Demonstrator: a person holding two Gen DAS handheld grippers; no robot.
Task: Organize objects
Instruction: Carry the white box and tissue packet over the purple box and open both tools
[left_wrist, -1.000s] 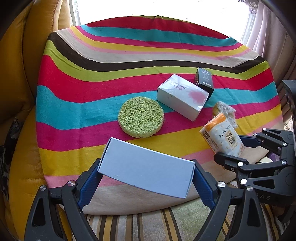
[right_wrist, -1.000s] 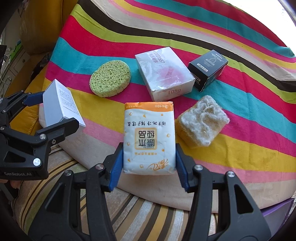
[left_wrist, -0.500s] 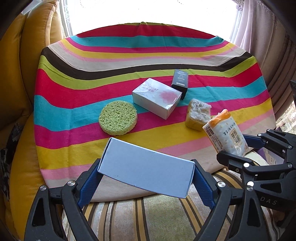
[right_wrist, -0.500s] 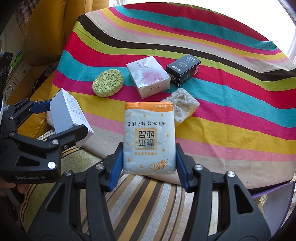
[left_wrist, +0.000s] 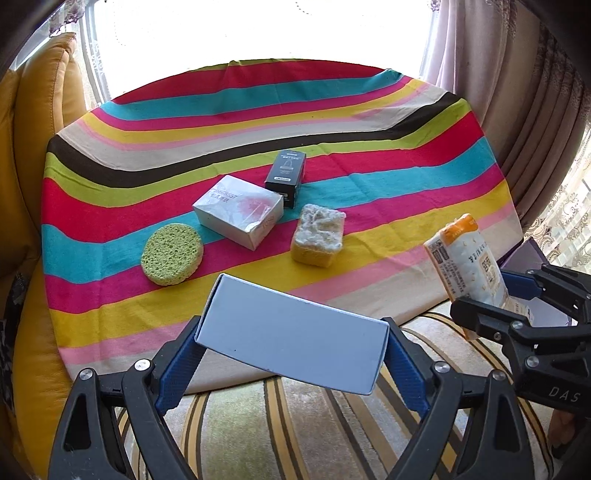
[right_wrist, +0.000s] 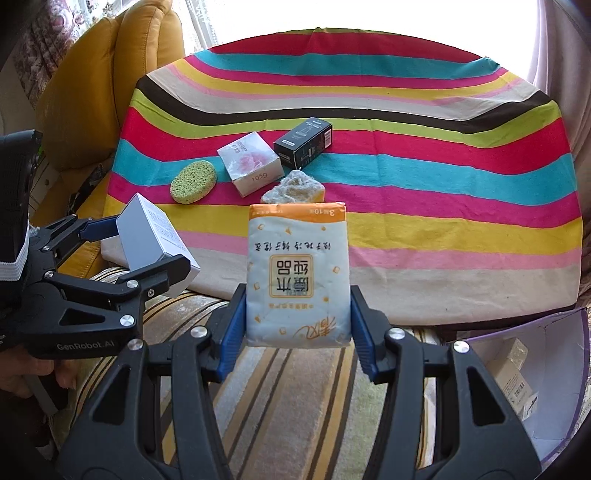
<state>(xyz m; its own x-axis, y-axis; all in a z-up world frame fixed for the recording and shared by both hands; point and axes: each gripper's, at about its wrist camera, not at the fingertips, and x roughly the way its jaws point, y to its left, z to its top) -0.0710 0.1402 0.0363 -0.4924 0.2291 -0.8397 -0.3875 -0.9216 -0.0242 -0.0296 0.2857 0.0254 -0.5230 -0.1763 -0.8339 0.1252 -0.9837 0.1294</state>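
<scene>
My left gripper (left_wrist: 291, 354) is shut on a plain white box (left_wrist: 291, 341), held off the near edge of the striped table (left_wrist: 424, 173). My right gripper (right_wrist: 298, 314) is shut on a white-and-orange tissue pack (right_wrist: 298, 269), also held in front of the table; it shows at the right in the left wrist view as the tissue pack (left_wrist: 467, 262). On the cloth lie a round green sponge (left_wrist: 172, 254), a silver-white box (left_wrist: 239, 210), a black box (left_wrist: 286, 172) and a yellow scouring sponge (left_wrist: 318, 240).
A striped rug (right_wrist: 295, 406) covers the floor below both grippers. An open purple-edged white box (right_wrist: 524, 365) with small cartons inside stands at the lower right. A yellow armchair (right_wrist: 107, 74) flanks the table on the left, curtains (left_wrist: 517, 92) on the right.
Both grippers have drawn back and up from the table with their loads; the table and the things on it look smaller and farther. The open box has come into the right wrist view.
</scene>
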